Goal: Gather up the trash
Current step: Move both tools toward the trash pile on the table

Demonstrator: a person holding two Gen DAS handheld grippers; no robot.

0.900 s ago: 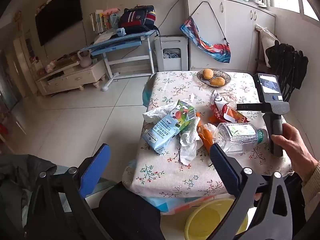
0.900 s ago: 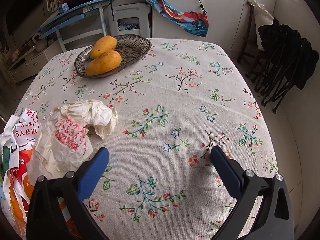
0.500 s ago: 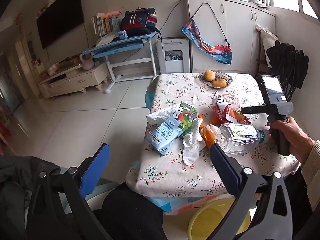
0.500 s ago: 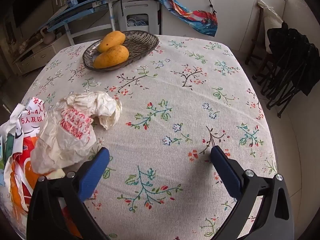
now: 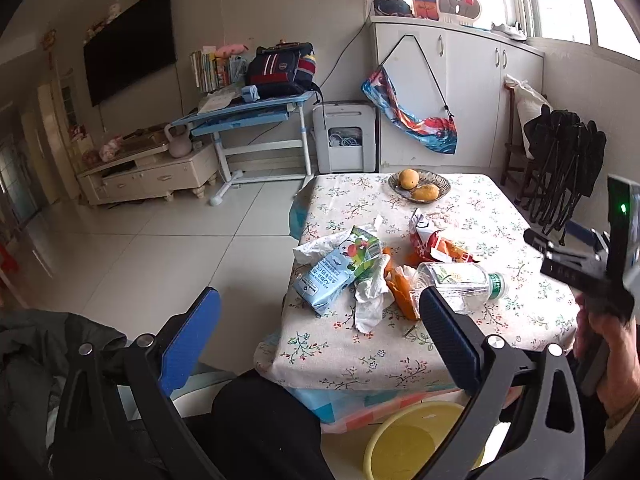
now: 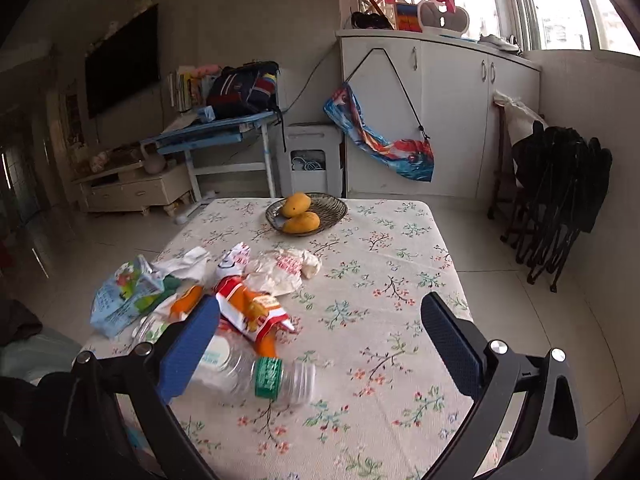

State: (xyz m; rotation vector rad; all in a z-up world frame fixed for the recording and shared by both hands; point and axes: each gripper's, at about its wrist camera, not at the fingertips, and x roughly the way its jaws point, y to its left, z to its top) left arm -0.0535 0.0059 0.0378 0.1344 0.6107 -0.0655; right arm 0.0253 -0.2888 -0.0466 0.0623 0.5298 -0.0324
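Floral table (image 6: 400,280), littered, left gripper (image 5: 320,332) and right gripper (image 6: 320,336) wide, empty.

On the bench (image 5: 400,360): one clear plastic bottle (image 5: 460,282), one blue drink carton (image 5: 334,272), one orange-red snack wrapper (image 5: 436,242), one woven dish (image 5: 438,181) holding two mangoes (image 5: 409,179), and several crumpled papers (image 6: 286,270). One yellow basin (image 5: 416,444) sits below the near edge.

The worktop's (image 6: 400,248) right half lies bare, giving open passage. Its left side is crowded: a plastic bottle (image 6: 240,372) lying near the front edge, wrappers (image 6: 248,308) behind it, and a fruit basket (image 6: 306,214) at the far edge.
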